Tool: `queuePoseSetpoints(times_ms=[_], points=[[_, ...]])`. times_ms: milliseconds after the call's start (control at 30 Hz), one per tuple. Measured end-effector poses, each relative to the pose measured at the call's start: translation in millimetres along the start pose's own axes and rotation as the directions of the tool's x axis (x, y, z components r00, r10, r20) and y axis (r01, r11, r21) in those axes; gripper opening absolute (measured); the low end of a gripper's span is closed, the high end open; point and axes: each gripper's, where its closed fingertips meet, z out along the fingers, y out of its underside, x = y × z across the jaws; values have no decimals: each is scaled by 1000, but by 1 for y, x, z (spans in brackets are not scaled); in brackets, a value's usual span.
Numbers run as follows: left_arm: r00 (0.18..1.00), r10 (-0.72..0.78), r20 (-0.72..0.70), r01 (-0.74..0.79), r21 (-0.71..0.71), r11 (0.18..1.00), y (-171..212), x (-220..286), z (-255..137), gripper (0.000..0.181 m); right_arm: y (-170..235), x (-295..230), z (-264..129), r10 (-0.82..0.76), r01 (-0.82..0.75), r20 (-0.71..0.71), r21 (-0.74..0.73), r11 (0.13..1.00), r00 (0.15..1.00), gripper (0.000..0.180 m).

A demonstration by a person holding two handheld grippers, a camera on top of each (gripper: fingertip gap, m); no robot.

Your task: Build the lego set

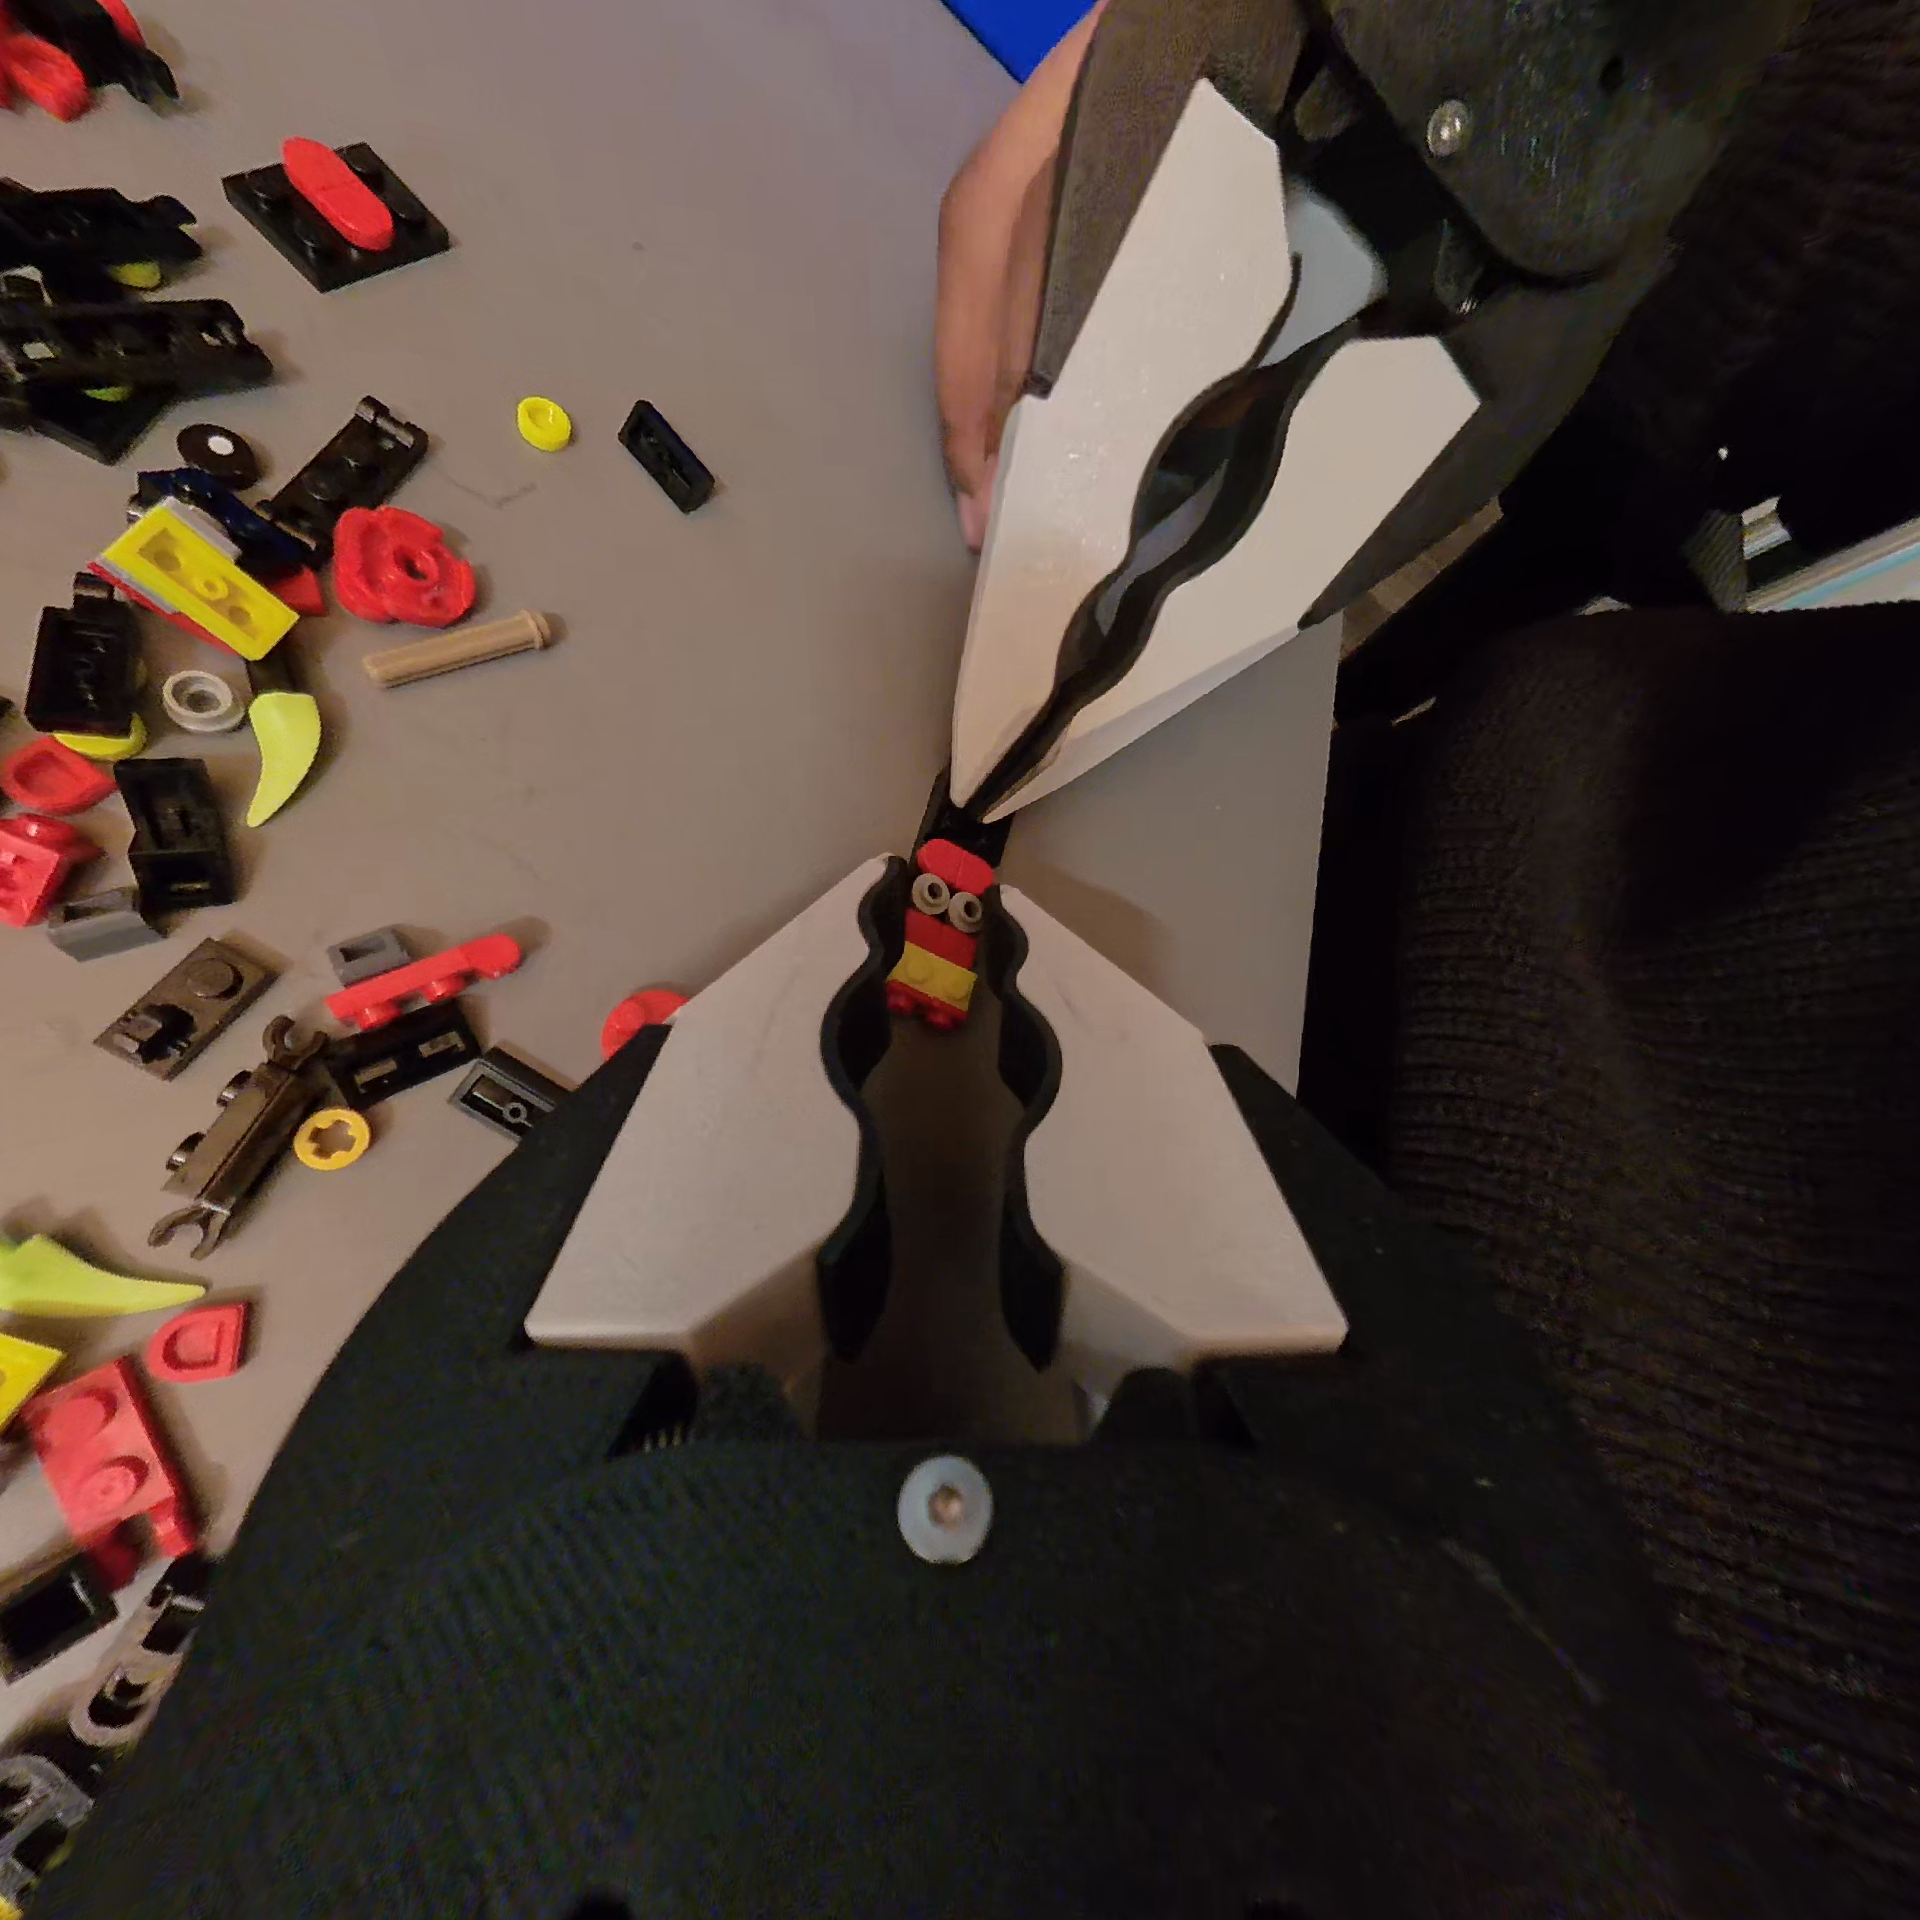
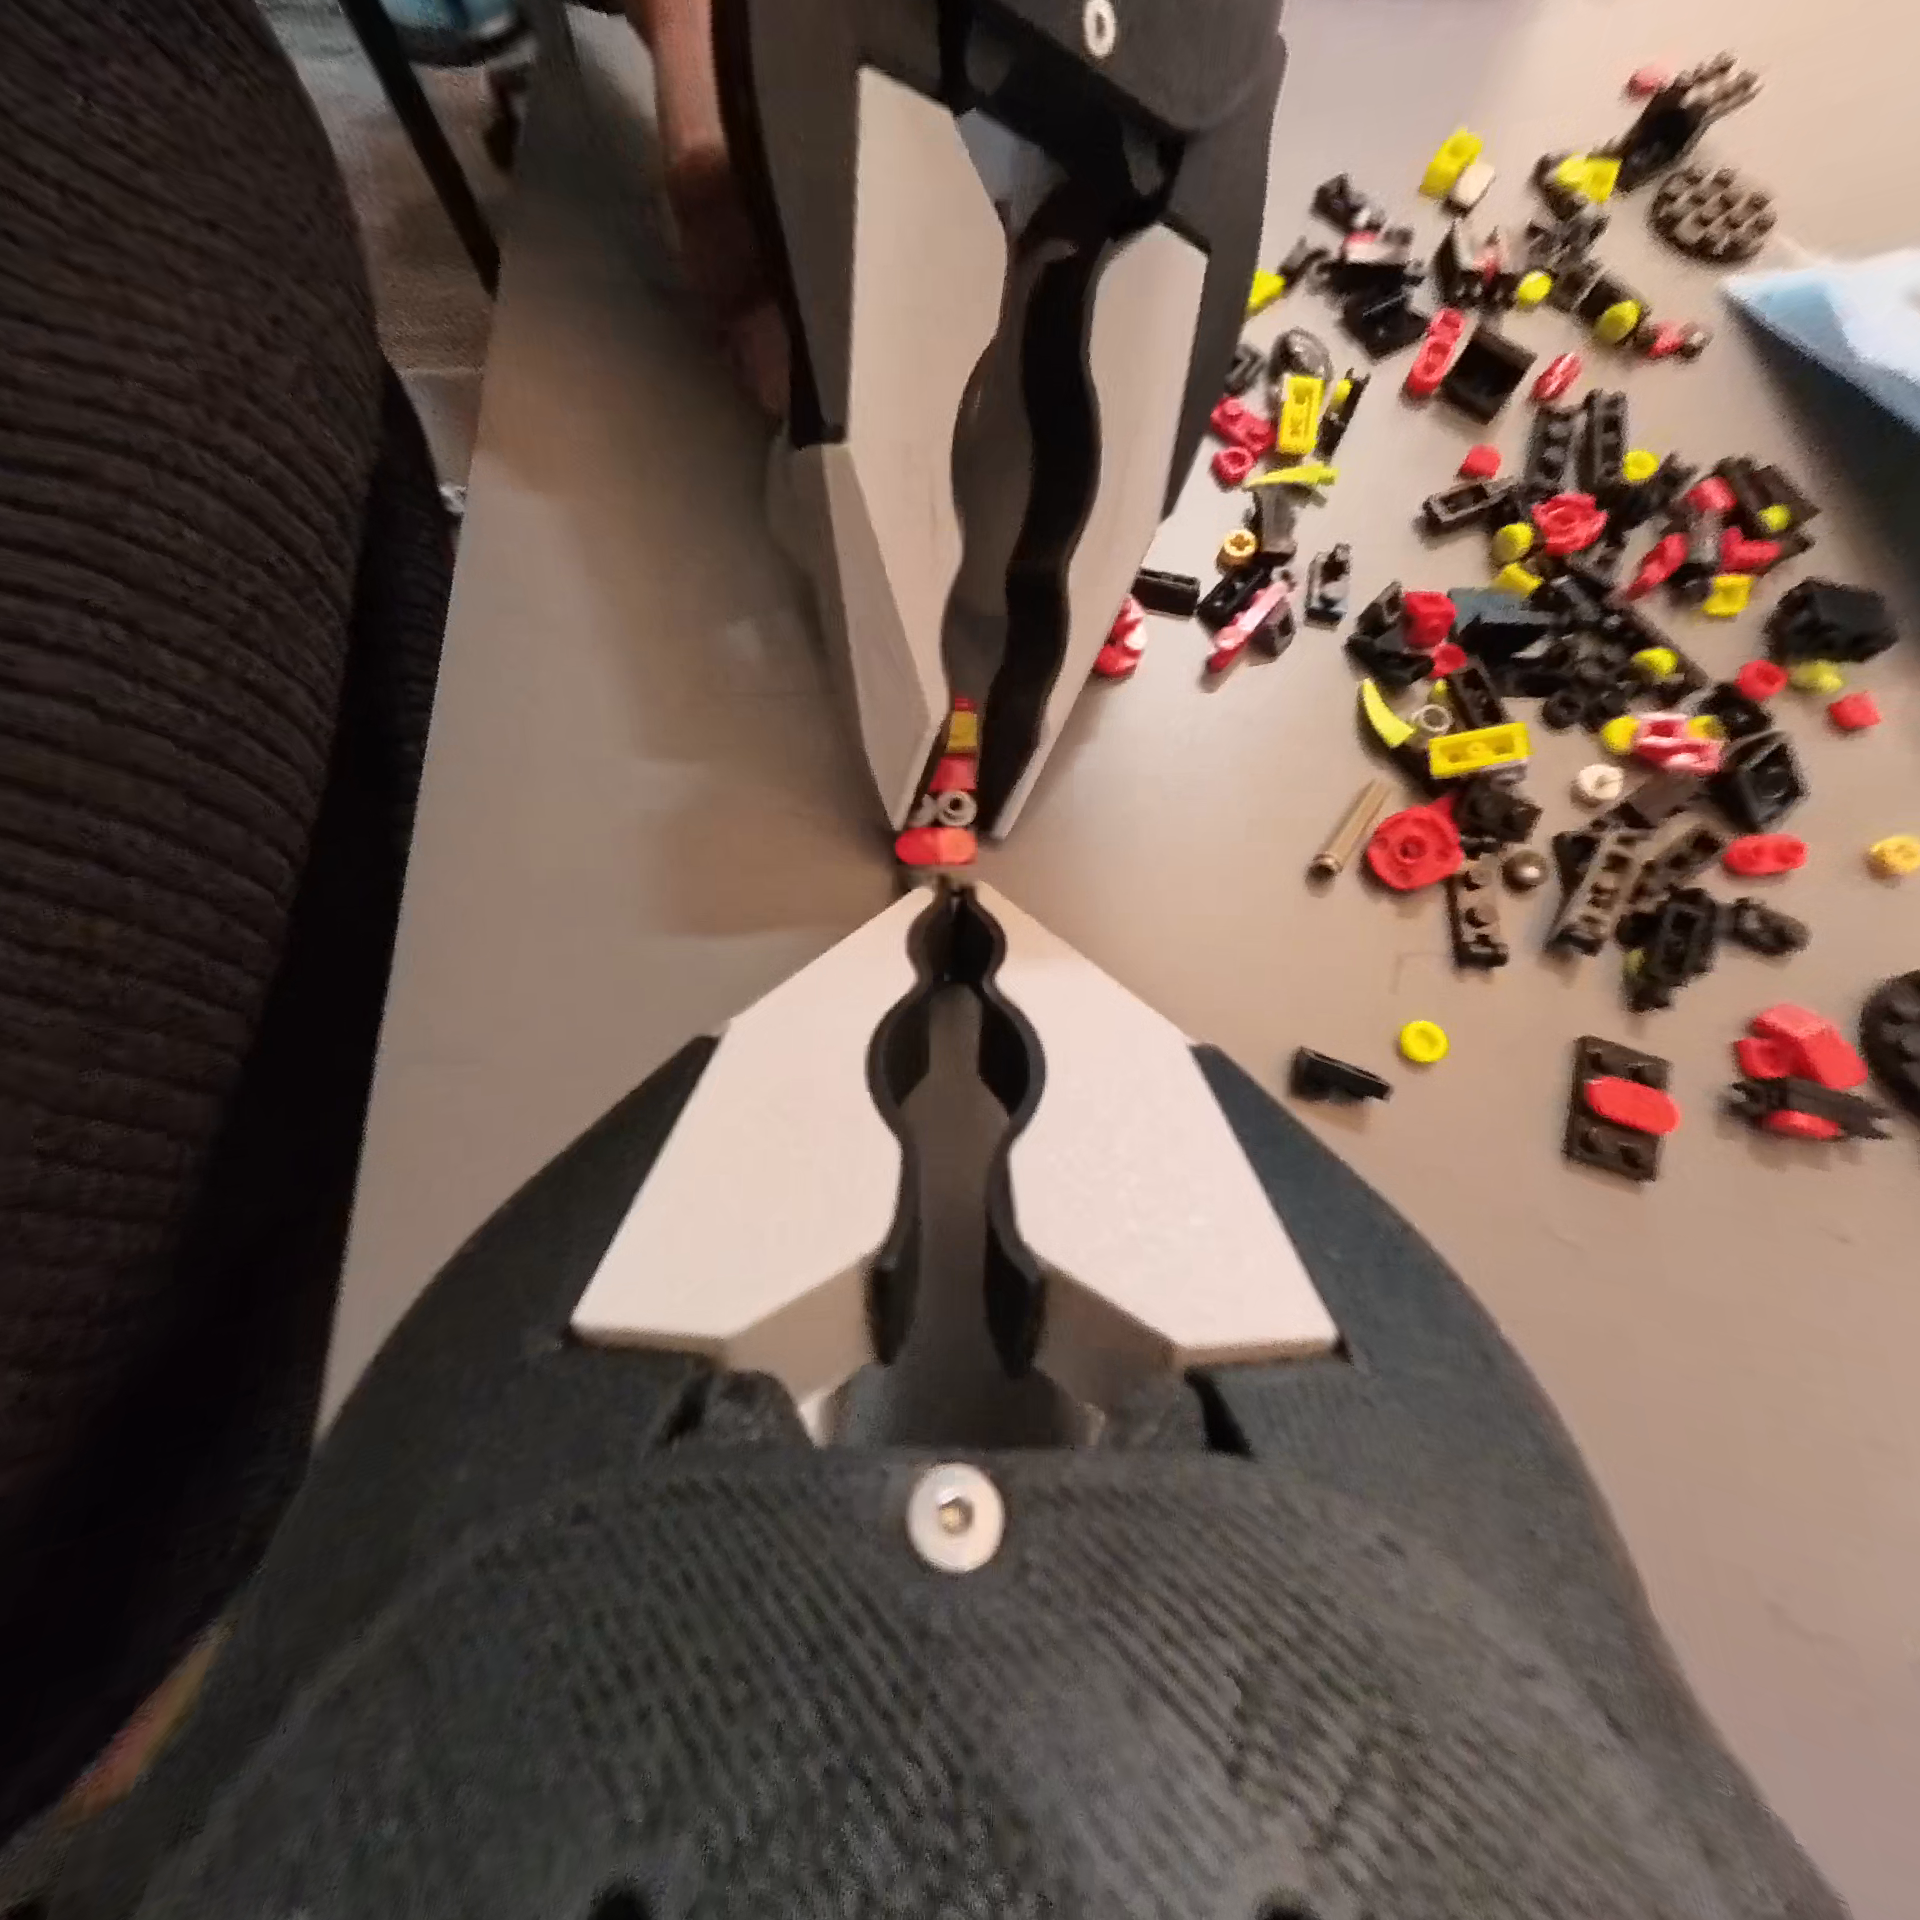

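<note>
While left gripper point(image 1: 940, 914) fingers clamp the small red-yellow brick stack point(image 1: 935, 940) steady, right gripper point(image 2: 951, 904) fingers pinch a black piece point(image 1: 961, 826) against its top, near the table edge.

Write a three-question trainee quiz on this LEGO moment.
1. True or false: the left gripper is shut on the red-and-yellow assembly.
2. What colour are the two round studs on that assembly? A grey, B blue, C green.
3. Fill in: the right gripper pinches a ____ piece at the assembly's far end.

Key: 1 true; 2 A; 3 black.
</note>
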Motion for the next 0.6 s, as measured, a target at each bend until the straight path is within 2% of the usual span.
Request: queuePoseSetpoints(times_ms=[67, 133, 200, 300, 400, 533, 600], points=[[999, -37, -36, 37, 6, 999, -1, 3, 1, 13, -3, 14, -5, -48, 47, -97, -5, 999, 994, 30], [993, -86, -87, 88, 15, 996, -2, 7, -1, 13, -14, 21, -14, -49, 56, -143, 43, 998, 989, 38], [977, -151, -153, 161, 60, 985, -10, 11, -7, 13, -26, 14, -22, -82, 95, -120, 110, 989, 989, 42], [924, -262, -280, 306, 126, 944, -25, 14, -21, 12, -36, 7, -31, -231, 257, -174, 146, 955, 957, 43], [840, -356, -409, 440, 129, 889, -32, 15, -32, 12, -42, 10, -31, -371, 412, -293, 94, 906, 881, 37], [688, -427, -587, 582, 95, 808, -46, 28, -45, 13, -48, 10, -29, -451, 500, -367, 48, 865, 814, 25], [665, -438, -604, 600, 83, 796, -47, 30, -46, 13, -53, 13, -32, -461, 523, -405, 51, 851, 789, 15]])
